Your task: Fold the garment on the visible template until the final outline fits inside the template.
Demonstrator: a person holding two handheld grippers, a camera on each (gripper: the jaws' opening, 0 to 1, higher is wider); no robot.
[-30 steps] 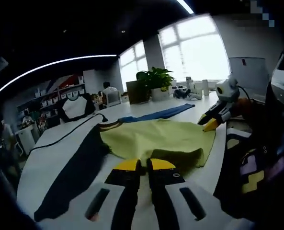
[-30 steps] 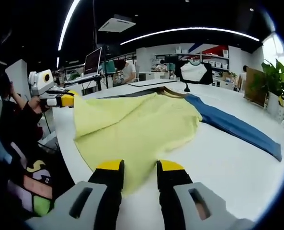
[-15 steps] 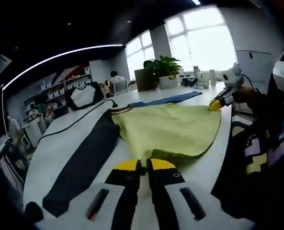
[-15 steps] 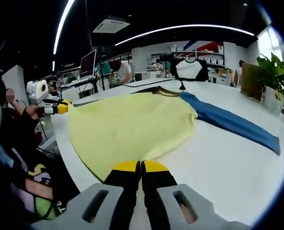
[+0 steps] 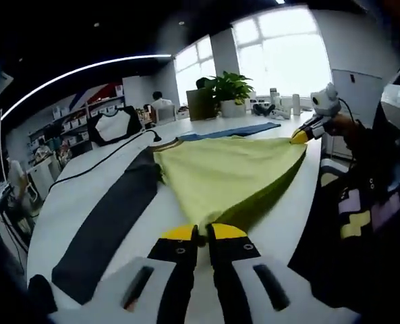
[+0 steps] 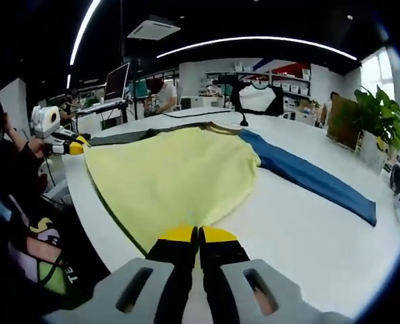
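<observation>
— Where was the garment?

— It lay on the white counter (image 6: 321, 223), yellow body (image 5: 220, 172) spread flat, with a black sleeve (image 5: 108, 226) on one side and a blue sleeve (image 6: 307, 177) on the other.

— And your grippers?

— Your left gripper (image 5: 203, 233) had its jaws pinched on one corner of the yellow hem. Your right gripper (image 6: 198, 235) had its jaws clamped on the other corner, with the hem edge stretched between them. A plant (image 5: 223, 88) stood far off.
</observation>
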